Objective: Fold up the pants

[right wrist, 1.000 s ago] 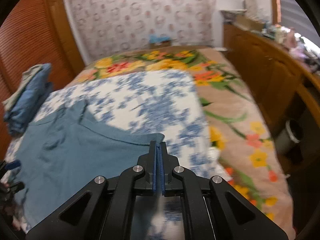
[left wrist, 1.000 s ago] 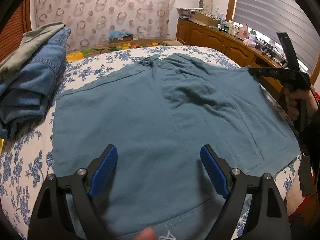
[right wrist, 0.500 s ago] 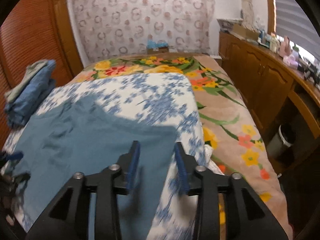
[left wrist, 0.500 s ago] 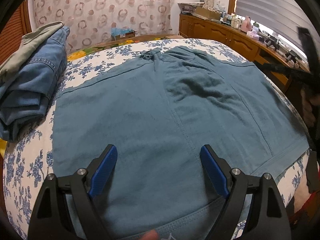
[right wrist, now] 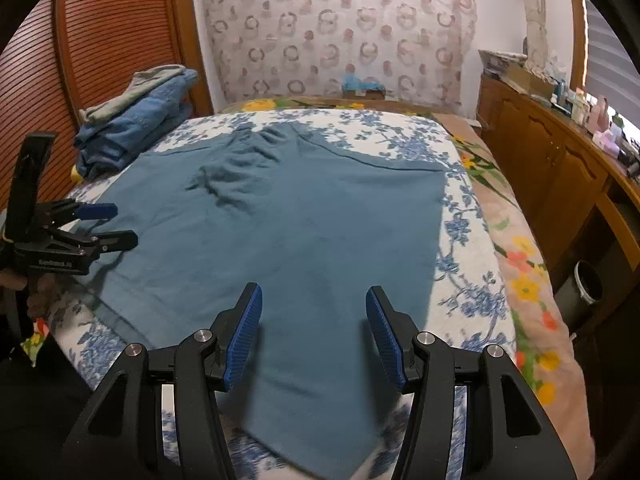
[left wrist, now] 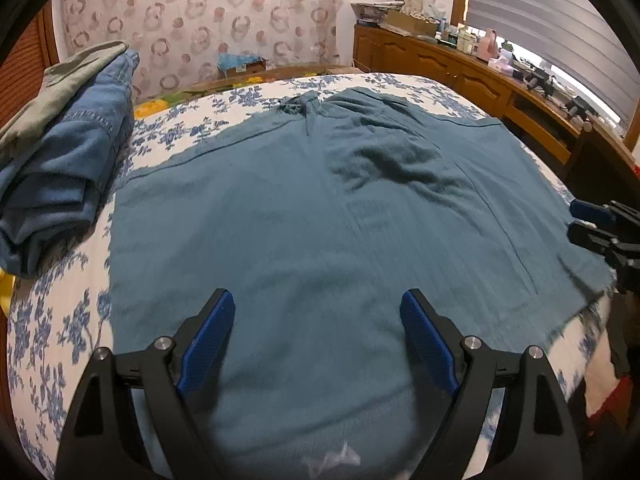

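The bed [right wrist: 472, 216] fills most of the room, with a white cover with blue flowers on top. A wooden wall [right wrist: 100, 36] runs along one side and a long wooden cabinet [right wrist: 552, 160] along the other. A strip of flowery blanket [right wrist: 524, 276] lies bare between the cover and the cabinet.

The blue pants [left wrist: 304, 216] lie spread flat in the middle of the bed. Their edges stop short of the cover's sides, so there is open room around them. The cloth is bunched up near the far end.

A pile of folded clothes [left wrist: 60, 152] sits at the far corner, just beside the pants.

The left gripper [left wrist: 316, 336] hangs over the near part of the pants, spread wide with nothing pinched. The right gripper [right wrist: 314, 332] is opening above the pants' near side, and its pads do not press the cloth.
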A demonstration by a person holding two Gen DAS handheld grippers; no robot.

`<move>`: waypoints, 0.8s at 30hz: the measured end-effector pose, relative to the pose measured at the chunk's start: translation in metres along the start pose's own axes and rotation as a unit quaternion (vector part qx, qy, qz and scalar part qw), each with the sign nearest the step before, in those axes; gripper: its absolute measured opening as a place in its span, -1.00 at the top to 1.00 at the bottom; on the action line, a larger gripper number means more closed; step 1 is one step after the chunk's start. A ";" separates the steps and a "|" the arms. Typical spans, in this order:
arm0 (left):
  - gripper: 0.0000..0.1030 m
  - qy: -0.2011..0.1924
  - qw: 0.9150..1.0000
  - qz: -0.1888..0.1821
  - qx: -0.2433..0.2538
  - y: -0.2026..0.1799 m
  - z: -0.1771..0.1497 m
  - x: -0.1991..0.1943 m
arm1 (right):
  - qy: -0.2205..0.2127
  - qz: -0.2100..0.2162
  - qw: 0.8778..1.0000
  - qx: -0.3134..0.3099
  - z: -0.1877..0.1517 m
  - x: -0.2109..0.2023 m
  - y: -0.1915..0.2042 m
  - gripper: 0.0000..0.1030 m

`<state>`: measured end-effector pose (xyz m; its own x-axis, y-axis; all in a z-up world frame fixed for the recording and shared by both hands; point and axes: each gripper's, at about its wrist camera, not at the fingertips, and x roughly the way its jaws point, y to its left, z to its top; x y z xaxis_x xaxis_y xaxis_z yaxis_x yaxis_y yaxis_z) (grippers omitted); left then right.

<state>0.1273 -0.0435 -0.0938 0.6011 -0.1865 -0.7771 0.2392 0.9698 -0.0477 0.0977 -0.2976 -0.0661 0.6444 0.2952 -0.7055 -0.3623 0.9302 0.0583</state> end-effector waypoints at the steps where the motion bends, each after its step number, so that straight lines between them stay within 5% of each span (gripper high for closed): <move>1: -0.68 -0.005 1.000 -0.002 -0.003 0.003 -0.002 -0.006 | -0.001 0.001 1.000 -0.001 -0.001 -0.001 0.004 -0.07; 14: -0.67 -0.058 0.996 0.000 -0.063 0.059 -0.053 -0.066 | -0.007 0.018 1.000 -0.008 -0.011 0.000 0.037 -0.07; 24: -0.19 -0.062 0.994 0.011 -0.093 0.080 -0.081 -0.073 | -0.006 0.020 1.000 -0.010 -0.016 0.003 0.044 -0.07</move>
<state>0.0407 0.0601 -0.0921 0.6960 -0.1721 -0.6971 0.0872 0.9839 -0.1559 0.0735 -0.2593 -0.0771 0.6370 0.3351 -0.6942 -0.4016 0.9130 0.0723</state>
